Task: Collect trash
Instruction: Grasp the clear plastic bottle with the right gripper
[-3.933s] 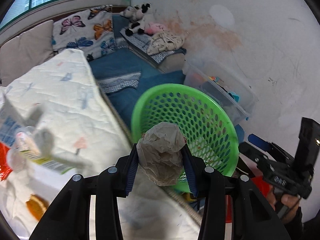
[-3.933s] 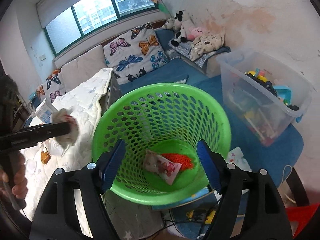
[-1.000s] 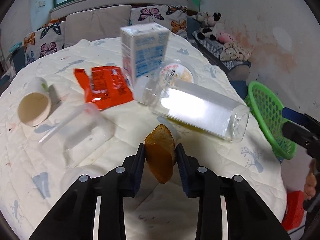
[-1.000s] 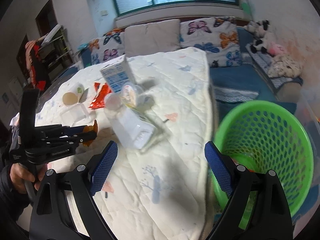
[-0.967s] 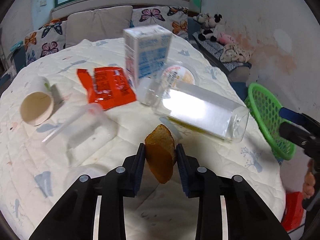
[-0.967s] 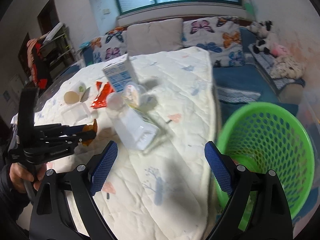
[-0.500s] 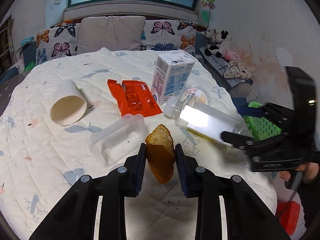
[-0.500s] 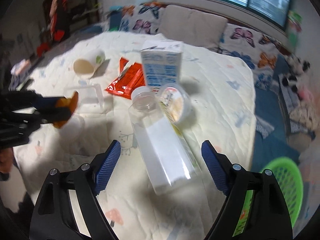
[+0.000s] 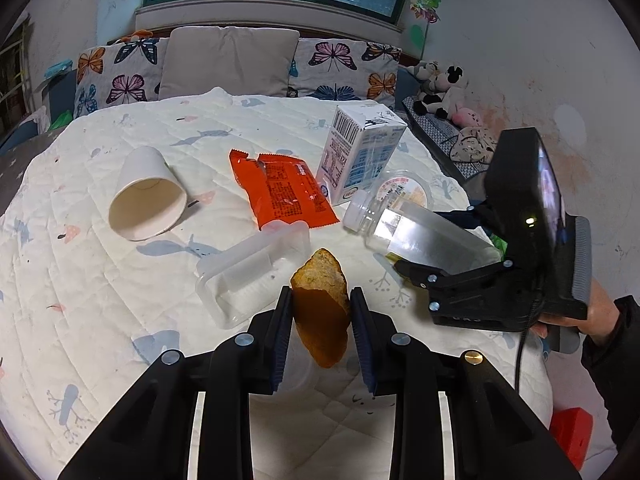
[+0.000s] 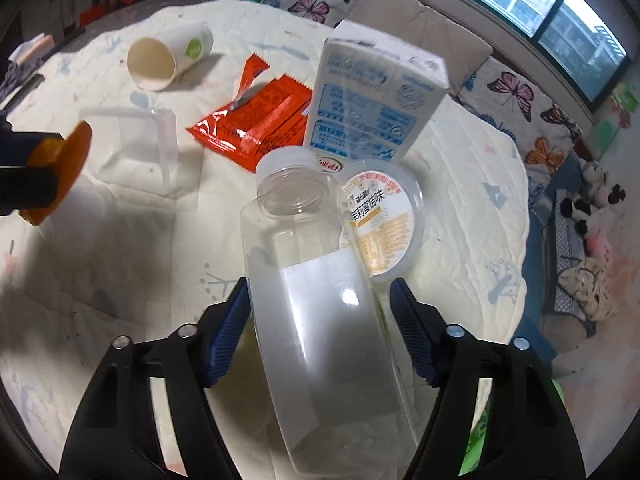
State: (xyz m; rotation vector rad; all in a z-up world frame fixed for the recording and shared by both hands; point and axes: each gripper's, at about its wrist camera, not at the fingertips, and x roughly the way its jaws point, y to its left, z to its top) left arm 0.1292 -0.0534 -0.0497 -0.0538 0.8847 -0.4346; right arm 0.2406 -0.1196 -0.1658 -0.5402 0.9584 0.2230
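My left gripper [image 9: 320,300] is shut on a brown-orange piece of peel [image 9: 320,320], held just above the quilted table cover. A clear plastic bottle [image 10: 320,320] lies on its side with its open mouth pointing away from me. My right gripper [image 10: 320,292] straddles its body and its jaws are closing; the left pad sits at the bottle's edge, while a small gap shows at the right pad. From the left wrist view the right gripper [image 9: 432,240] reaches in from the right over the bottle [image 9: 420,232], held by a hand [image 9: 592,312].
Around the bottle lie a milk carton [image 10: 376,104], a red wrapper [image 10: 256,120], a tipped paper cup [image 10: 160,58], a clear plastic tray [image 10: 132,148] and a round lidded tub [image 10: 380,220]. The green basket [image 9: 496,242] peeks out past the table's right edge. Cushions line the back.
The right gripper swung from beside the green basket over the table, came down around the clear bottle and narrowed its jaws. The left gripper rose slightly, still holding the peel.
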